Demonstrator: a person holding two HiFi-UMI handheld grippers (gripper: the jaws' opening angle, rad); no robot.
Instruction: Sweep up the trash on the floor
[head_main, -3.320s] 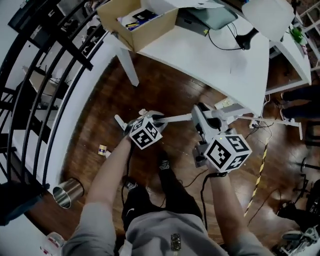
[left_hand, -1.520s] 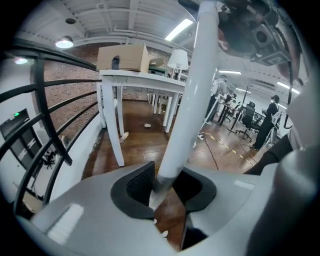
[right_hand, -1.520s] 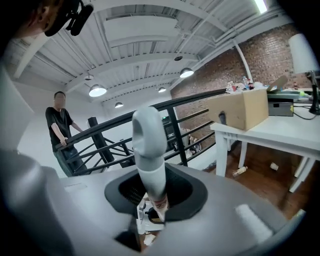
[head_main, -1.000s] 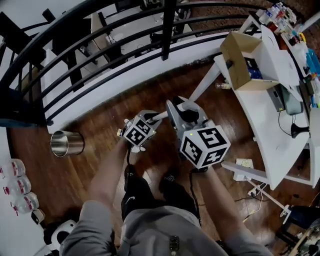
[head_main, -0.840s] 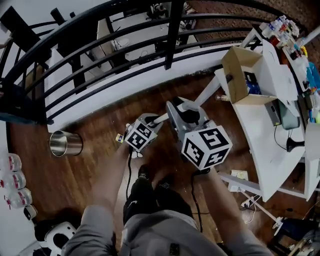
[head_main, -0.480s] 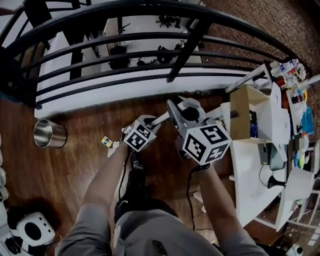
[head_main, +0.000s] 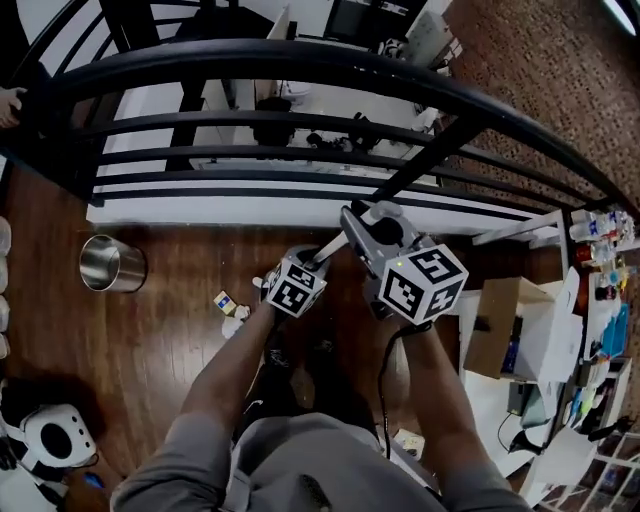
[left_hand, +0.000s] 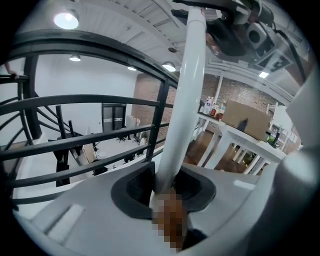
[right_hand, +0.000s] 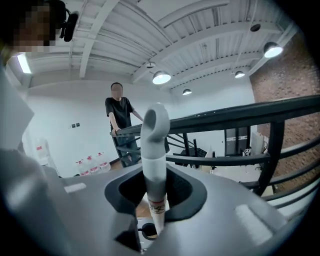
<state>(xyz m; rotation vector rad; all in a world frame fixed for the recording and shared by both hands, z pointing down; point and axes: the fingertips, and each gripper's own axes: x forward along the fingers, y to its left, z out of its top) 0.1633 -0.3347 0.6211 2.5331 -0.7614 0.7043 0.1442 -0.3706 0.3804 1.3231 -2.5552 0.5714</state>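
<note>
**Left gripper** (left_hand: 165, 197): fingers clamped on a smooth white pole (left_hand: 186, 95) that rises well past them. **Right gripper** (right_hand: 155, 202): fingers clamped on a white handle (right_hand: 154, 145), loop-tipped, with a printed label just above the fingers. **Trash** (head_main: 226, 302): small yellow-and-white and crumpled white bits on the dark wooden floor (head_main: 150, 340), left of the left fingers.

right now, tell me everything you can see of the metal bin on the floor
The metal bin is a small shiny steel cylinder with an open round mouth and a dark inside; what it holds cannot be told. It looks upright on the dark wooden floor, close to the white ledge under the black railing. It stands apart from the small trash scraps to its right in the head view. Only the floor touches it.
</note>
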